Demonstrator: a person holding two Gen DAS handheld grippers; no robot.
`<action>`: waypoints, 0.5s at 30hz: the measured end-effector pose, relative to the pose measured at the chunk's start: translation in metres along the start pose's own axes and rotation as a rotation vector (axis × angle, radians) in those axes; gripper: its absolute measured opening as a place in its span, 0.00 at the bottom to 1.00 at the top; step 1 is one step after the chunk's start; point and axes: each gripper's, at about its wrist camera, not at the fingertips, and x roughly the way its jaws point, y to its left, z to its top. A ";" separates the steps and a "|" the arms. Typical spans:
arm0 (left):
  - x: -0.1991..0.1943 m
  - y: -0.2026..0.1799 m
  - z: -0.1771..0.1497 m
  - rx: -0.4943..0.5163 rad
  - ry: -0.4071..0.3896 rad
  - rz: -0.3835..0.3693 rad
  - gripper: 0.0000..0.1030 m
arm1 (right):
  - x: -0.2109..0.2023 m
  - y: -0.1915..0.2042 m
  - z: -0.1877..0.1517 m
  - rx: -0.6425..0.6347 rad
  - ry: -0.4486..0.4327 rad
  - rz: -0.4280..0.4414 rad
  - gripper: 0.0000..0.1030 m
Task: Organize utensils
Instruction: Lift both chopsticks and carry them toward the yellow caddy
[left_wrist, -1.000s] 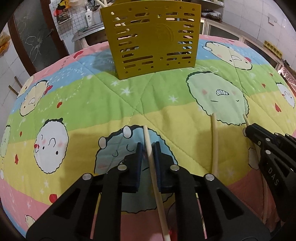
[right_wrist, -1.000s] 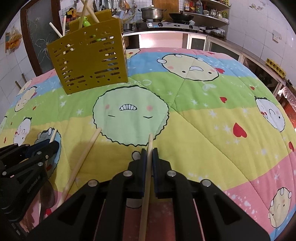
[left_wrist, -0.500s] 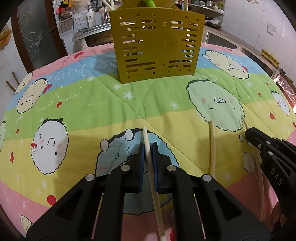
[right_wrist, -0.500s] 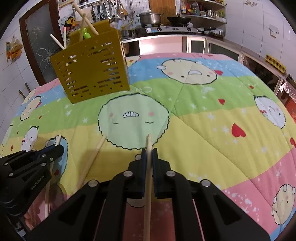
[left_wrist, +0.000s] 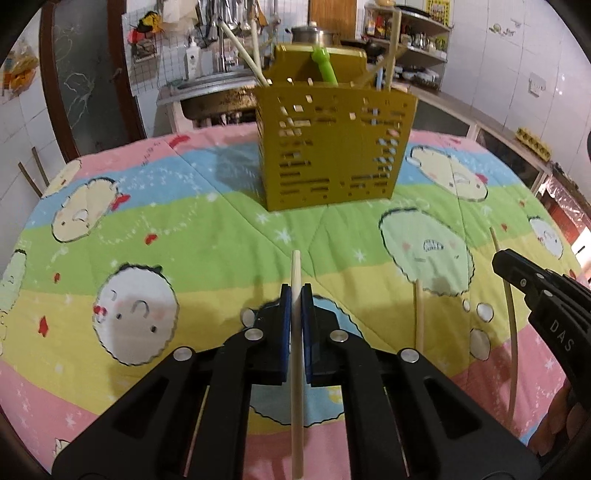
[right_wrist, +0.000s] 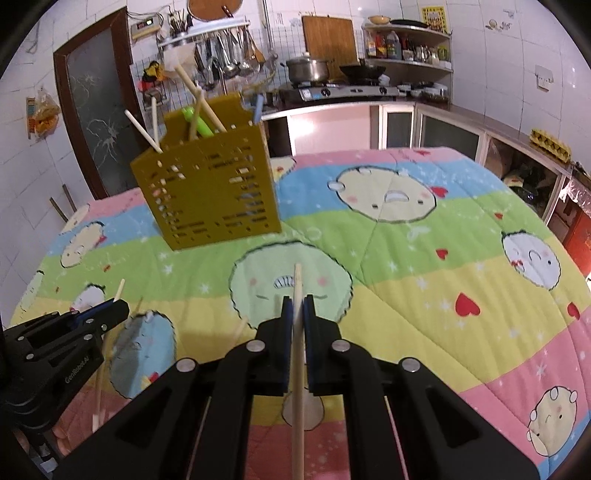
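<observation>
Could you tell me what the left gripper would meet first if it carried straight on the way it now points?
Probably the yellow utensil holder. The left gripper, shut on a chopstick, points over bare quilt toward its front wall; depth is hard to judge.

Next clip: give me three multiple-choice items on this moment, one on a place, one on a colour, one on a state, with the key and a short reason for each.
1. Where does the utensil holder stand?
A. On the far part of the quilt-covered table
B. On the stove
C. Between the left tongs

2. What colour is the holder?
A. White
B. Mustard yellow
C. Blue

3. What are the left tongs and right tongs doing?
A. Both open and empty
B. Only the left grips something
C. Each is shut on a chopstick

Key:
1 A: it sits on the cartoon quilt beyond both tongs.
2 B: its slotted walls are mustard yellow in both views.
3 C: the left chopstick and right chopstick each run between closed blue pads.
</observation>
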 end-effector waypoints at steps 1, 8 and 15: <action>-0.003 0.001 0.001 0.000 -0.009 -0.001 0.04 | -0.002 0.001 0.002 -0.002 -0.009 0.003 0.06; -0.022 0.012 0.012 -0.016 -0.070 -0.002 0.04 | -0.014 0.002 0.013 0.001 -0.058 0.042 0.06; -0.044 0.026 0.021 -0.036 -0.145 -0.008 0.04 | -0.025 0.004 0.025 0.004 -0.108 0.096 0.06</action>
